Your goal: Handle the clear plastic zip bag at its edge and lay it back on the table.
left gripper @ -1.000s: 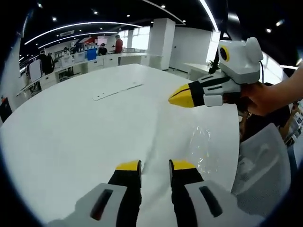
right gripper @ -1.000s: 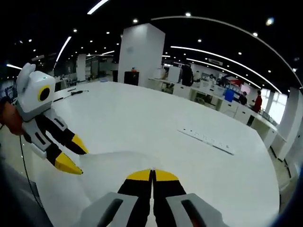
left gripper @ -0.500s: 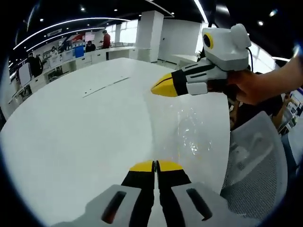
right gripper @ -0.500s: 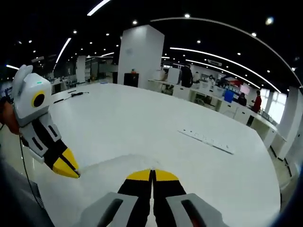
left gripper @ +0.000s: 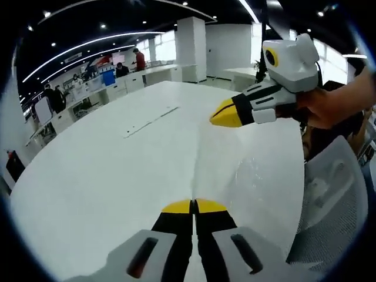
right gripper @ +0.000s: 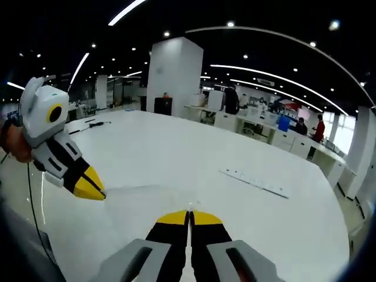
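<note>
The clear plastic zip bag (left gripper: pixel 232 176) hangs stretched between the two grippers, a little above the white table (left gripper: pixel 100 170); because it is transparent, mostly a fold line and some shine tell where it is. In the left gripper view the left gripper (left gripper: pixel 193 205) has its yellow tips pressed together on the near edge of the bag, and the crease runs from there straight ahead toward the right gripper (left gripper: pixel 223 115), which comes in from the right, also with tips together. In the right gripper view the right gripper (right gripper: pixel 189 217) is pinched on the bag's edge (right gripper: pixel 153 197), and the film goes to the left up to the left gripper (right gripper: pixel 94 190). So the long axis of the bag lies from one gripper to the other, and each holds one end. I judge that laying it down needs both hands lowering together, with the table directly under the bag. A long power strip (right gripper: pixel 254 181) lies farther on the table, well apart from the bag.
</note>
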`<state>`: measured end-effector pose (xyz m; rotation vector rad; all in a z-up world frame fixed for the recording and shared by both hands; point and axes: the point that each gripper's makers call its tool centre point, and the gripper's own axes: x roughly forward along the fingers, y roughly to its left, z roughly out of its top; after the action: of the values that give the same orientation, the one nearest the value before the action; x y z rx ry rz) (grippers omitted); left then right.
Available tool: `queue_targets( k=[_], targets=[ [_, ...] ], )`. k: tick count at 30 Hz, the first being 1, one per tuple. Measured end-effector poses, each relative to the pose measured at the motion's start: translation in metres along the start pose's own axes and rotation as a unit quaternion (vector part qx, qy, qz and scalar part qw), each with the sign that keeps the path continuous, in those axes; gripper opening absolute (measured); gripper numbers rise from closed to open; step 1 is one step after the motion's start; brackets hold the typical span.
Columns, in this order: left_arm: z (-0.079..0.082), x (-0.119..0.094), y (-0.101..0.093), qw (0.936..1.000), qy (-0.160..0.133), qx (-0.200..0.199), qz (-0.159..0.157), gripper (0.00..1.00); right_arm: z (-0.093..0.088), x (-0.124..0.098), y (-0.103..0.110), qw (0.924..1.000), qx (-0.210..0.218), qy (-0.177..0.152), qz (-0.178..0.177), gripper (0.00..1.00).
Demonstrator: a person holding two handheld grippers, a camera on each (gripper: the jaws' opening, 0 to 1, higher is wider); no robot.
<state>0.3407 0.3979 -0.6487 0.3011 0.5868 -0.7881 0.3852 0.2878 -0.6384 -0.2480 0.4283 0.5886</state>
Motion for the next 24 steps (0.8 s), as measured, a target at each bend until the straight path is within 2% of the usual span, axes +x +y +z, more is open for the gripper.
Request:
queue_targets(
  k=[2,5,10,12,19,20,24],
  targets=[
    [0.013,-0.001,0.013,0.9997,-0.012,0.009,0.017,0.00,0.010,0.005,-0.007,0.9999,-0.001,-0.011,-0.004,0.00],
    [0.031,-0.005,0.022,0.9992,-0.025,0.017,0.028,0.00,0.030,0.004,-0.012,0.9997,-0.003,-0.022,-0.010,0.00],
    [0.049,-0.006,0.038,0.9974,-0.030,0.046,0.046,0.00,0.059,0.011,-0.023,0.9989,-0.008,-0.043,-0.017,0.00],
    [0.057,-0.009,0.045,0.9968,-0.035,0.049,0.053,0.00,0.066,0.019,-0.029,0.9986,-0.010,-0.048,-0.019,0.00],
    [0.081,-0.020,0.069,0.9926,-0.059,0.067,0.082,0.00,0.089,0.020,-0.032,0.9971,-0.008,-0.072,-0.024,0.00],
    [0.087,-0.023,0.071,0.9917,-0.065,0.071,0.085,0.00,0.095,0.017,-0.033,0.9967,-0.006,-0.077,-0.025,0.00],
    [0.098,-0.032,0.069,0.9896,-0.076,0.085,0.089,0.00,0.096,0.015,-0.033,0.9964,-0.007,-0.080,-0.028,0.00]
  ],
)
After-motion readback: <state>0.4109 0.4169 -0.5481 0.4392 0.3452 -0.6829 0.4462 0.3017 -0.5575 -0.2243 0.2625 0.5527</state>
